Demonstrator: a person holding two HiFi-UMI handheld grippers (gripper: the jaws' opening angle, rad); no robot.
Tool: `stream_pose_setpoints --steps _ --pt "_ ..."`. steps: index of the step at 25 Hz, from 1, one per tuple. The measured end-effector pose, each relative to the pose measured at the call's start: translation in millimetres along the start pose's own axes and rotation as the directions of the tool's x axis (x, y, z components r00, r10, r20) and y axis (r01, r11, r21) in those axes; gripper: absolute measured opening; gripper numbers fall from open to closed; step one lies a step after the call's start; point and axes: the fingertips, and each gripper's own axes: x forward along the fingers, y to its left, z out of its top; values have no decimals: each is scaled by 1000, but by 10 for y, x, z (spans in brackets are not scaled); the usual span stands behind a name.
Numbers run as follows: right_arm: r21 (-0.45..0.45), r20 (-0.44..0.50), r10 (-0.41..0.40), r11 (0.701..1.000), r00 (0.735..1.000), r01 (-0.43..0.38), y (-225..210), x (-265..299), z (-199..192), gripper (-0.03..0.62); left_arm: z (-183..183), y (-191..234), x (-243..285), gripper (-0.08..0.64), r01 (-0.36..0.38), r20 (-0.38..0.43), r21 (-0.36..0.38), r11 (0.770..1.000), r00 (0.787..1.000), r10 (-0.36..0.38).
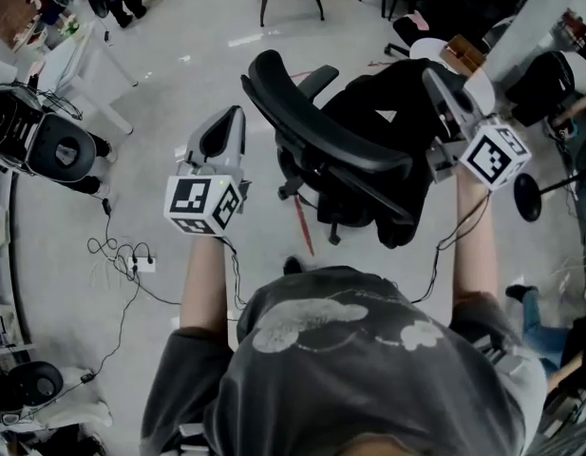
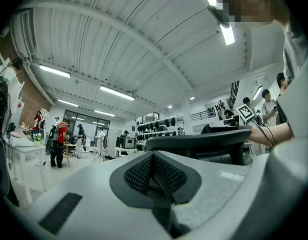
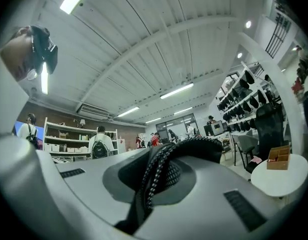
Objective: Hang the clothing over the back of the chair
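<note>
A black office chair stands in front of me in the head view, its curved backrest toward me. Black clothing lies bunched over the seat side of the backrest. My right gripper is at the chair's right, shut on an edge of the clothing; in the right gripper view a fold with a zipper runs between the pads. My left gripper hovers left of the backrest, apart from it, shut with nothing in it. In the left gripper view the chair's backrest top shows just beyond the jaws.
A power strip with tangled cables lies on the floor at the left, and a red stick lies by the chair's base. Black equipment stands at far left. A round white table is at the right; people stand further off.
</note>
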Motion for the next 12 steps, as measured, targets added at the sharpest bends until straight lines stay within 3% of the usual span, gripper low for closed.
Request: stream_pose_setpoints --steps 5,12 --pt "-60 14 23 998 1000 -22 179 288 216 0 243 192 118 2 22 42 21 1000 999 -23" --pt "-99 76 118 989 990 -110 484 662 655 -2 553 282 329 2 54 85 43 998 995 -58"
